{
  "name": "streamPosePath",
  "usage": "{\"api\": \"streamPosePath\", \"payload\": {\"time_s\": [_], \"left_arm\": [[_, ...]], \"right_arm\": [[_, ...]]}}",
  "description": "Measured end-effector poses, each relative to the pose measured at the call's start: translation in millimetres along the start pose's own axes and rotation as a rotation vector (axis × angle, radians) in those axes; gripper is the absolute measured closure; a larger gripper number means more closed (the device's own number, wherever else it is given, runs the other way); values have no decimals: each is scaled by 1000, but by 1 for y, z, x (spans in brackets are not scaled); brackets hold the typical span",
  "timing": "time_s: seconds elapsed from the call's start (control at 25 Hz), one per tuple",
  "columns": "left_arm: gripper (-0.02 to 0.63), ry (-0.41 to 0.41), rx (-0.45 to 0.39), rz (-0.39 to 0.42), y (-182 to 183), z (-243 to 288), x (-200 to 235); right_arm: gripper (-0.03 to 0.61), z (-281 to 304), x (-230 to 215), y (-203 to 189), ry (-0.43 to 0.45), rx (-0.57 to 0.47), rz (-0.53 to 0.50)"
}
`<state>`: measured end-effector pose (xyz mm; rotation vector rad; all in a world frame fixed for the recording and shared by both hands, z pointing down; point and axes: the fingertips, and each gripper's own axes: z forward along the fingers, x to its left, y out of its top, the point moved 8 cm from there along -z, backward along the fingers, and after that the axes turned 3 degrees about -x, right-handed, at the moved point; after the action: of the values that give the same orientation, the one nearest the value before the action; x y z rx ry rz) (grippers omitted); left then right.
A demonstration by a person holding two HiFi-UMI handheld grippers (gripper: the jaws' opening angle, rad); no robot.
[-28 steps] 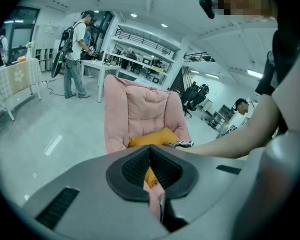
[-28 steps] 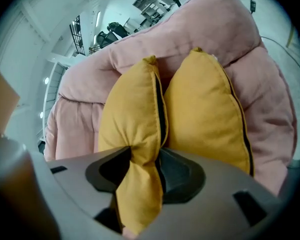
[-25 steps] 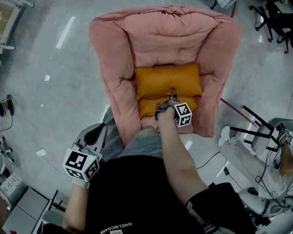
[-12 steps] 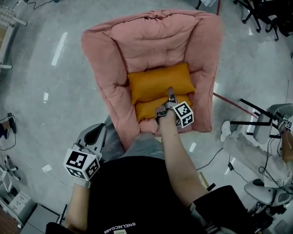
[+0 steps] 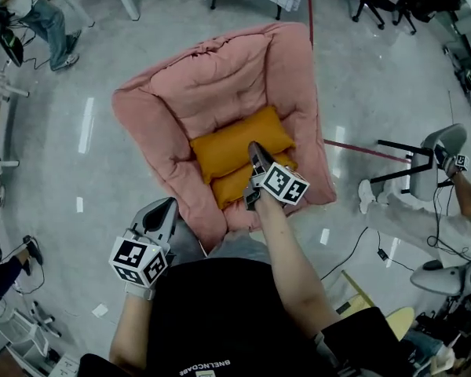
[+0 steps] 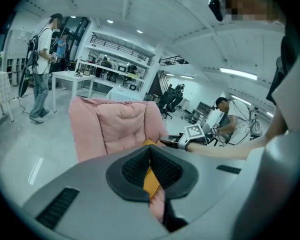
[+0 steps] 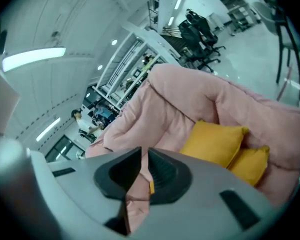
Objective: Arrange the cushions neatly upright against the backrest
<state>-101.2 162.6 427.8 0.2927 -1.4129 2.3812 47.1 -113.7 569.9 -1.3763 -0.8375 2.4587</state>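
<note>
Left tongs (image 5: 165,208) hung pressed together beside pink padded armchair (image 5: 220,77) | right tongs (image 5: 255,152) hovered slightly parted, empty, over two mustard-yellow fabric cushions (image 5: 231,141)

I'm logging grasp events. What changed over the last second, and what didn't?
The right tool has let go of the nearer yellow cushion it was pinching and drawn back; its jaws now stand slightly apart, empty. It and the farther cushion stay on the pink chair, and the left tool stays shut, off the seat.
</note>
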Motion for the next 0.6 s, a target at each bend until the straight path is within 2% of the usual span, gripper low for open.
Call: {"api": "streamPosePath", "payload": {"time_s": [0.12,0.2,0.6], "left_arm": [[601,-66,6,55,14,13,-3],[601,-115,4,87,26,21,-3],[601,-355,0,167,72,68,-22]], "right_arm": [[556,-14,26,13,7,-28,-164],[568,-22,41,19,5,-53,-238],[569,-86,90,48,-41,-136,-431]]}}
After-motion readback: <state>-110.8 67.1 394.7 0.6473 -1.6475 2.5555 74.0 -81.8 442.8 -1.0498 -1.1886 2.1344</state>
